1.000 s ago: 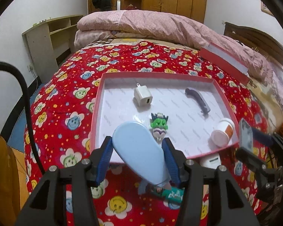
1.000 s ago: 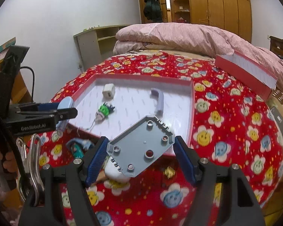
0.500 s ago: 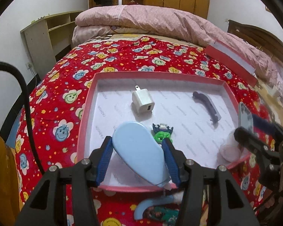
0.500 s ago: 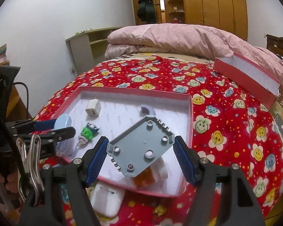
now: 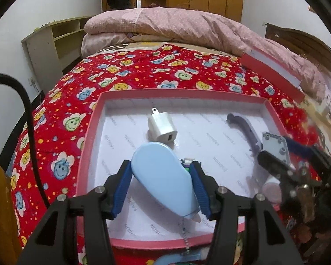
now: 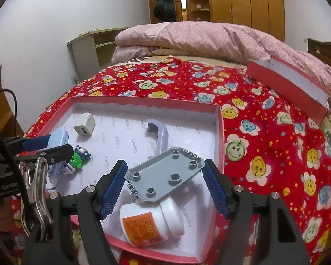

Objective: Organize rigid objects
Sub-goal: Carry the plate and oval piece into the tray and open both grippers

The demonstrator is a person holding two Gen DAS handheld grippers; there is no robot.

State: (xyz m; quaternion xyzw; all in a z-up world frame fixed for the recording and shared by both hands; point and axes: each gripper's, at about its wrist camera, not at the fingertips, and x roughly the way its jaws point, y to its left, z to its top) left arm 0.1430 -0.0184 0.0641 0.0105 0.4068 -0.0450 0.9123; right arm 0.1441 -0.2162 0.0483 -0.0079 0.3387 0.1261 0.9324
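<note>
A pink-rimmed tray with a white floor lies on the red quilt; it also shows in the right wrist view. My left gripper is shut on a light blue oval case held over the tray's near left part. My right gripper is shut on a grey studded plate, seen also in the left wrist view, over the tray's near right part. In the tray lie a white charger, a grey curved handle, a green toy and a white jar.
A second red box lies on the quilt at the far right. A pink duvet is piled at the bed's far end. A shelf unit stands left of the bed. Small items lie on the quilt just before the tray's near edge.
Both grippers have moved forward and now hang over the tray, each still holding its object. The tray looks closer and larger in both views.
</note>
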